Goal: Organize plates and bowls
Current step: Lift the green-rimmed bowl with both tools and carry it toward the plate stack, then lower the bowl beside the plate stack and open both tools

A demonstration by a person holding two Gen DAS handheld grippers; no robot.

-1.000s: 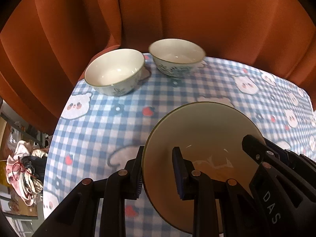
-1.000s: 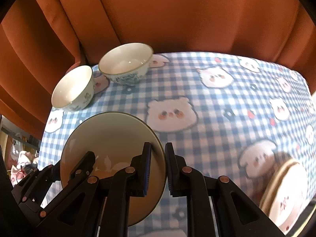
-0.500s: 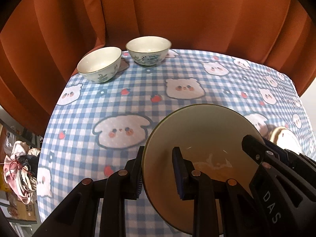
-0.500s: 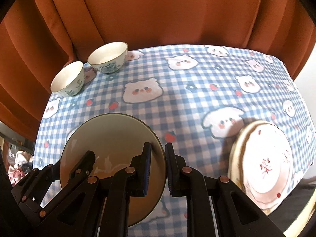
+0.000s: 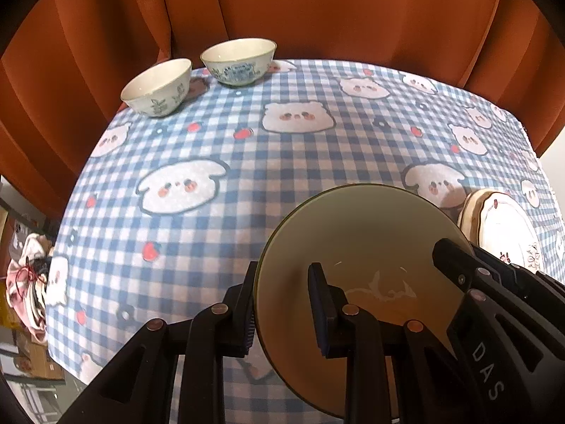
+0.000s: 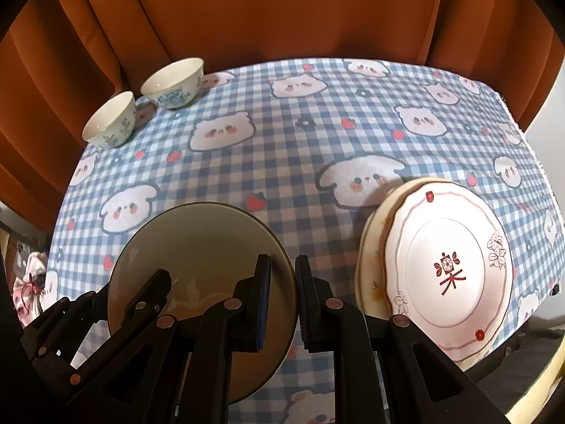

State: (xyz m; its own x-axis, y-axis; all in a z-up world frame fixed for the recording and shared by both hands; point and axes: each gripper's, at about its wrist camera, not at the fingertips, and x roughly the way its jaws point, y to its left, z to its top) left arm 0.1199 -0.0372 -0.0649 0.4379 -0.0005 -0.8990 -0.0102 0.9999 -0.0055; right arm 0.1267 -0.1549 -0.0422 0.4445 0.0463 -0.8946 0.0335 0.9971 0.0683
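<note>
Both grippers hold one beige plate (image 5: 356, 233) above the table. My left gripper (image 5: 282, 312) is shut on its left rim. My right gripper (image 6: 282, 300) is shut on its right rim; the plate also shows in the right wrist view (image 6: 197, 240). A stack of plates topped by a white plate with red marks (image 6: 445, 265) lies at the right, next to the held plate; it also shows in the left wrist view (image 5: 501, 226). Two white bowls with blue patterns, one at the far left (image 5: 157, 86) and one behind it (image 5: 238, 60), stand at the table's back left corner.
The table wears a blue checked cloth with bear prints (image 5: 282, 162). An orange curtain (image 5: 317, 10) hangs right behind it. Clutter with pink fabric (image 5: 28, 275) lies on the floor past the left edge. The table's right edge (image 6: 536, 162) drops off by the plate stack.
Both grippers have pulled the beige plate back and to the right, away from the bowls. The plate stack at the right has come into view beside it.
</note>
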